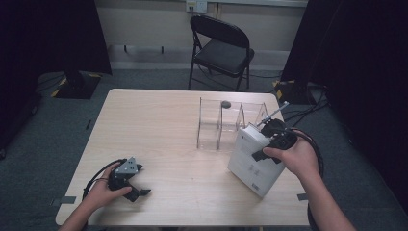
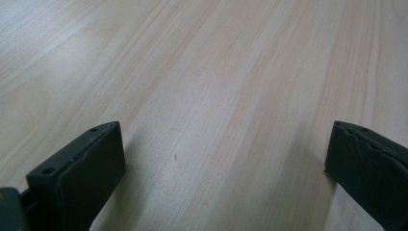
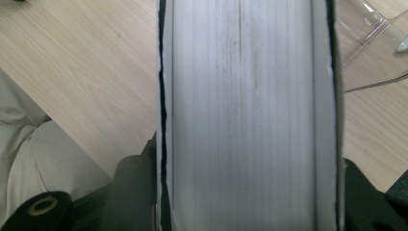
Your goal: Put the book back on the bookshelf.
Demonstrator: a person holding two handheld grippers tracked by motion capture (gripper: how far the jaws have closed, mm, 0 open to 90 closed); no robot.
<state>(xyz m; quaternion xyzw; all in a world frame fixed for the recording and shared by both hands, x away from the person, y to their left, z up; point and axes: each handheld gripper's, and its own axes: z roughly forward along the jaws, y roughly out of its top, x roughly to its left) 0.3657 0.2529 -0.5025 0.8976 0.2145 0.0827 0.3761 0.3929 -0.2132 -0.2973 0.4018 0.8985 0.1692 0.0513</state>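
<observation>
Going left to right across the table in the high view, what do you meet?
Left tongs resting open on the table → clear acrylic divider rack → thick white book, tilted on edge → right tongs clamped on the book's upper end.

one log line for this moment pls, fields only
right gripper: shut on white book, tilted on table | left gripper: open, holding nothing, low over table | clear rack: beside book, far side
</observation>
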